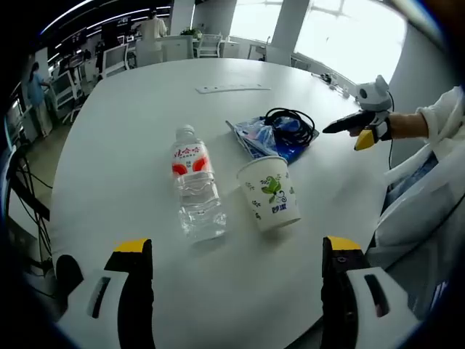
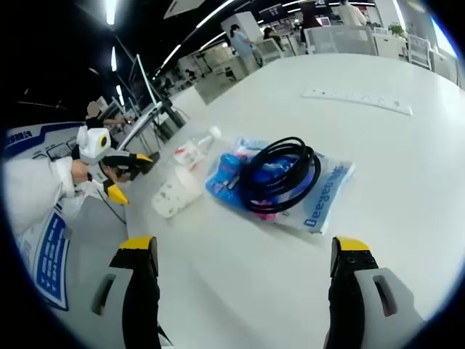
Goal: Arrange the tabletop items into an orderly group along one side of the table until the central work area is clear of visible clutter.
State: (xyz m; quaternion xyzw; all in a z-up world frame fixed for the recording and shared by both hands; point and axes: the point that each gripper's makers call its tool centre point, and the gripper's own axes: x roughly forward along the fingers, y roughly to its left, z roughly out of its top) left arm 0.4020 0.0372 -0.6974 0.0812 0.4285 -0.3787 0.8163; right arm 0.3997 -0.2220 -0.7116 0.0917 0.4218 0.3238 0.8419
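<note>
open-plan office: white meeting table (image 1: 131, 131), desks, chairs (image 1: 115, 59), windows (image 1: 349, 29)

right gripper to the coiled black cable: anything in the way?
No. In the right gripper view, only bare white table lies between the open right gripper and the black cable coiled on the blue packet.

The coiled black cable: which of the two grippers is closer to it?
Right, probably. The right gripper hovers just beside the black cable on its blue packet; the left gripper sits beyond the paper cup.

Water bottle (image 1: 196, 190) lies beside paper cup (image 1: 270, 193).
</note>
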